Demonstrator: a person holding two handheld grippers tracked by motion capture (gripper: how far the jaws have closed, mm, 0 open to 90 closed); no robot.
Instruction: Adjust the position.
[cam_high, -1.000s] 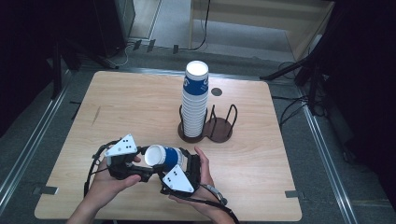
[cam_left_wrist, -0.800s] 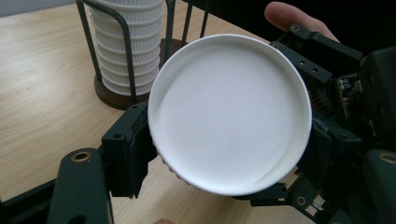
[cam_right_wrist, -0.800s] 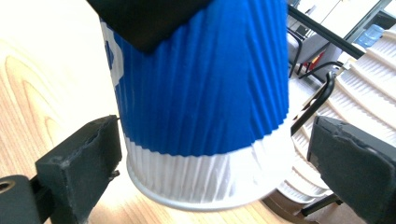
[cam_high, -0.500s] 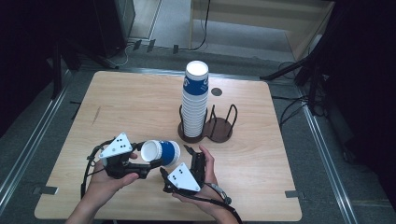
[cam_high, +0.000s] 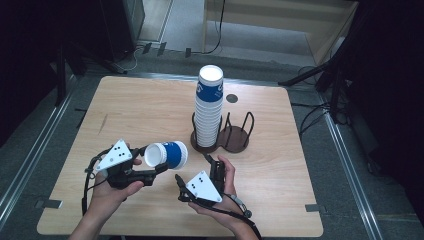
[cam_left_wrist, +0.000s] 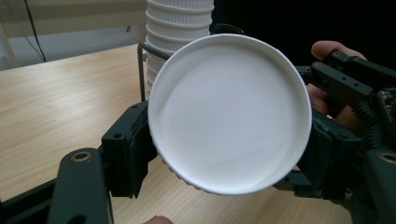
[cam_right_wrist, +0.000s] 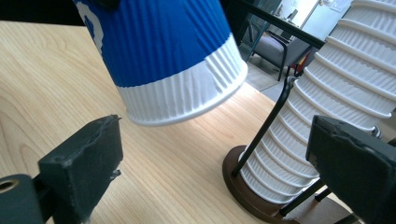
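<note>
Left gripper (cam_high: 161, 168) sits at the near left of the table (cam_high: 130, 105), jaws clamped tight on a blue and white paper cup (cam_high: 166, 154). That cup lies on its side in the air above the wood, white base turned toward the left hand (cam_high: 107, 192), open mouth aimed right, toward the holder. From the left gripper view the cup's round white bottom (cam_left_wrist: 229, 113) sits square between the two black pads, one pressing each flank.

Moving right, the right gripper (cam_high: 192, 167) rests just beside the cup, a little nearer the person, held in the right hand (cam_high: 225, 192). Its jaws stand spread and have just been narrowing a touch, with nothing between them. In the right gripper view the pads (cam_right_wrist: 86, 161) are well apart, the cup's ribbed white band (cam_right_wrist: 184, 95) hanging above and beyond them, touching neither.

Further right, a tall stack of cups (cam_high: 208, 107) stands upright in the left ring of a dark wire holder (cam_high: 235, 137) at the table's middle.
</note>
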